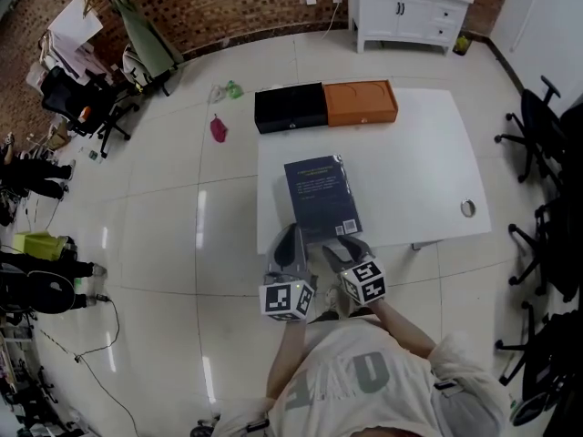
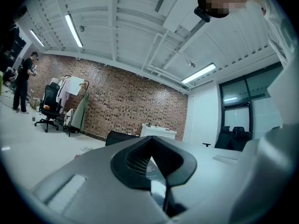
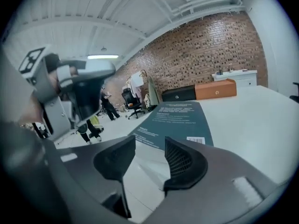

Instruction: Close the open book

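The book (image 1: pixel 321 198) lies flat and closed on the white table (image 1: pixel 428 162), its dark blue back cover with a barcode facing up. In the right gripper view the book (image 3: pixel 180 120) lies just beyond my right gripper (image 3: pixel 149 146), whose jaws stand apart with nothing between them. From the head view, the right gripper (image 1: pixel 344 244) sits at the book's near edge. My left gripper (image 1: pixel 292 235) is beside the book's near left corner. Seen in the left gripper view, the left gripper (image 2: pixel 151 141) has its tips meeting and holds nothing.
A black box (image 1: pixel 290 107) and an orange box (image 1: pixel 362 103) stand side by side at the table's far edge. A small round ring (image 1: pixel 467 208) lies near the right edge. Office chairs (image 1: pixel 547 153) crowd the right side. A white cabinet (image 1: pixel 410 7) stands behind.
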{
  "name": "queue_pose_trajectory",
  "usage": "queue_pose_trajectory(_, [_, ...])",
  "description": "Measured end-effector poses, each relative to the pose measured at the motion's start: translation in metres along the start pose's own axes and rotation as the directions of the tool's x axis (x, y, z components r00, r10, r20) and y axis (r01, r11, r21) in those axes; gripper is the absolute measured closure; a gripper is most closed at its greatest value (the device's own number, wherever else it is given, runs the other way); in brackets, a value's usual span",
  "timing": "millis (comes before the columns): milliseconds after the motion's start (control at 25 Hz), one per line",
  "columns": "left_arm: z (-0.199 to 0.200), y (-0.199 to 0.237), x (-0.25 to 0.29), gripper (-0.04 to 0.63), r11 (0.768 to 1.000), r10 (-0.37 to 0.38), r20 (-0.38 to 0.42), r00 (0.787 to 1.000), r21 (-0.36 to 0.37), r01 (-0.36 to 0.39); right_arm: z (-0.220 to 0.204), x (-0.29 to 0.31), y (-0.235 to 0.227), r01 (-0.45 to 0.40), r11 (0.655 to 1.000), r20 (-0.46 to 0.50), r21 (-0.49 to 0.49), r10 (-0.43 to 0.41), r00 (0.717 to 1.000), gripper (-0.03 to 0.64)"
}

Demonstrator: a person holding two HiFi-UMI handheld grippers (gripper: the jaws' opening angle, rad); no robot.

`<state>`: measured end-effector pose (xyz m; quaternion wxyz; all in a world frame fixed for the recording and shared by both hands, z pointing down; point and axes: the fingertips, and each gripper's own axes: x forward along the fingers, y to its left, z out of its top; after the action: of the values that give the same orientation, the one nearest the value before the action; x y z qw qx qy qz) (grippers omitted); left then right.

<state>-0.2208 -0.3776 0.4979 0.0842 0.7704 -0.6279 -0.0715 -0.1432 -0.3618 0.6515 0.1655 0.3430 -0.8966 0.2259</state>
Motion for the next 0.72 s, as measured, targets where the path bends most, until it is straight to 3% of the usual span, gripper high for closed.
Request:
queue_pose_trajectory(120, [0.001,0.003,-0.001,0.578,1.0,0.006,0.011,1.0,-0.01,-0.006,0.026,-0.022,0.004,-0.032,0.999,0.096,-0.003,0.032,0.995,0.418])
queue_pose_trajectory(240, [0.009,0.003,-0.002,0.578,1.0,0.005,0.041,0.999,-0.022,-0.004,0.072,-0.057,-0.017,0.02,0.998,0.251,0.056,-0.033,0.967,0.417])
queue_pose_trajectory(280, [0.014,0.002,-0.002,0.578,1.0,0.004,0.058,0.998,-0.023,-0.002,0.089,-0.071,-0.026,0.039,0.995,0.307,0.097,-0.067,0.949,0.449])
queue_pose_trajectory(360, [0.026,-0.001,-0.003,0.578,1.0,-0.003,0.086,0.996,-0.021,0.005,0.119,-0.1,-0.043,0.071,0.982,0.397,0.174,-0.136,0.908,0.611])
queue_pose_trajectory(400, [0.032,-0.003,-0.003,0.578,1.0,-0.009,0.096,0.995,-0.017,0.011,0.129,-0.111,-0.048,0.082,0.976,0.427,0.202,-0.163,0.889,0.612])
queue_pose_trajectory(560, [0.042,-0.014,-0.004,0.579,0.999,-0.048,0.113,0.992,0.01,0.047,0.142,-0.141,-0.057,0.102,0.956,0.491,0.275,-0.231,0.84,0.612])
queue_pose_trajectory(720, [0.035,-0.021,-0.01,0.58,0.995,-0.098,0.087,0.991,0.014,0.097,0.13,-0.143,-0.05,0.122,0.943,0.473,0.311,-0.264,0.841,0.612])
